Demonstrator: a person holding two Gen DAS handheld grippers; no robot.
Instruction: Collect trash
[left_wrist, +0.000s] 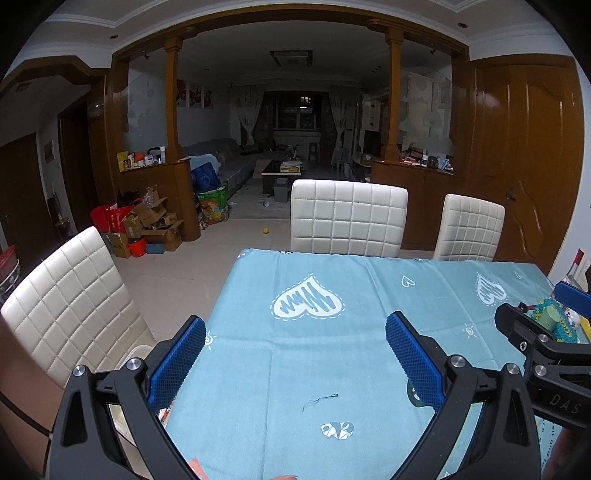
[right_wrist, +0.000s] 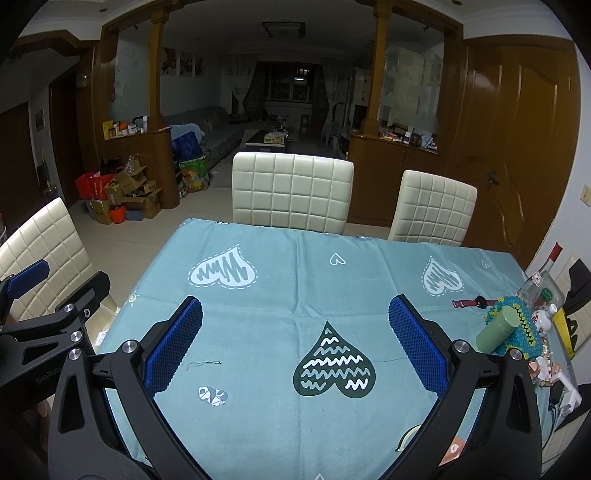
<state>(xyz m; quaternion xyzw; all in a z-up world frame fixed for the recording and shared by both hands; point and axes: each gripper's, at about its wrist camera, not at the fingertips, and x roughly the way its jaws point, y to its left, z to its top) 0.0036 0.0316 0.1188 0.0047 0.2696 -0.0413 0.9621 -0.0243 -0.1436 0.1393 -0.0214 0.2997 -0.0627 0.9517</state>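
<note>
**Two open claws over a heart-print tablecloth**

Both released, spread wide, gripping nothing. Left gripper (left_wrist: 295, 325) low in its own view, blue pads far apart, only bare teal tablecloth (left_wrist: 332, 362) between them. Right gripper (right_wrist: 295, 306) the same in its view, poised over a dark heart print (right_wrist: 334, 363) at lower centre.

Likeliest trash: a thin dark thread scrap (left_wrist: 320, 400), loose on the cloth at lower centre of the left wrist view, between the two pads and touching neither. In the right wrist view, at lower left, near the left-hand pad. Orange paper bits (left_wrist: 195, 469) at the bottom edge of the left view, cut off by the frame, too little seen to tell what.

At the right edge of the right view, a cluster of table items: olive-green cylinder (right_wrist: 496, 330) on a beaded mat (right_wrist: 524, 319), clear glass bottle (right_wrist: 543, 284) with a red cap just behind, reddish strap (right_wrist: 472, 303) flat on the cloth just left of the mat.

White quilted chair (right_wrist: 291, 192) at upper centre, pushed up to the far side of the table. Far back, near the centre of the left view, a grey bin (left_wrist: 280, 189) on the floor, well apart from the table. Cardboard boxes (left_wrist: 155, 225) heaped at mid left.
</note>
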